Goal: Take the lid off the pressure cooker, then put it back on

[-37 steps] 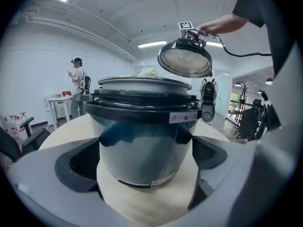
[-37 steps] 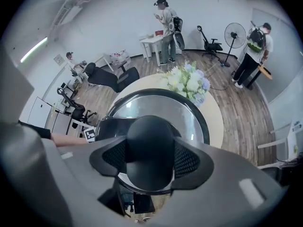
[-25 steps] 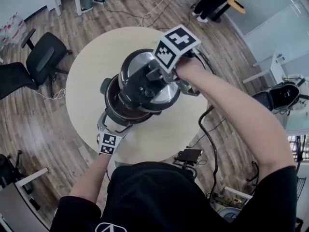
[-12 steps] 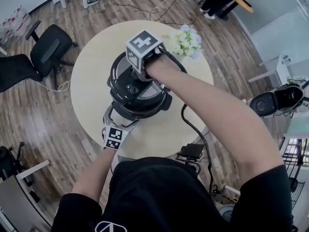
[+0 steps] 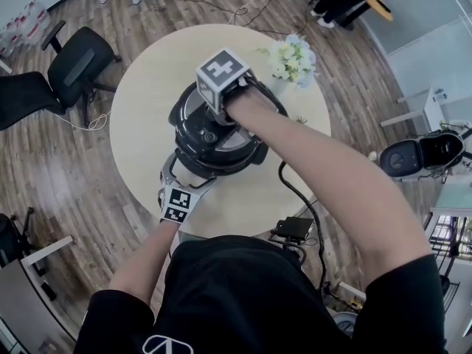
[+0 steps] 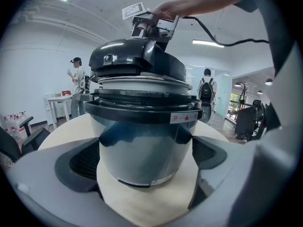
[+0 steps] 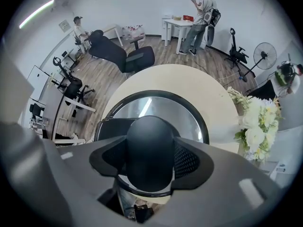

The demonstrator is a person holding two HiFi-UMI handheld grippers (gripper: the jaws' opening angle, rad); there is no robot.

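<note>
On one round table [image 5: 147, 80] there is one pressure cooker [image 6: 142, 126], and it has one lid [image 7: 189, 112]. One bunch of white flowers [image 5: 293, 59] is there also. I count two hand-held grippers, the left hand-held gripper [image 5: 184, 179] and the right hand-held gripper [image 7: 149, 162]. Two other persons are in the room, one standing [image 7: 201, 13] and one sitting [image 7: 78, 25].

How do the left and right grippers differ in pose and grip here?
The right gripper points down, fingers shut on the lid's black knob; the left gripper sits low and near level, fingers apart, flanking the pressure cooker's body, contact unclear. Both are at the same cooker.
</note>
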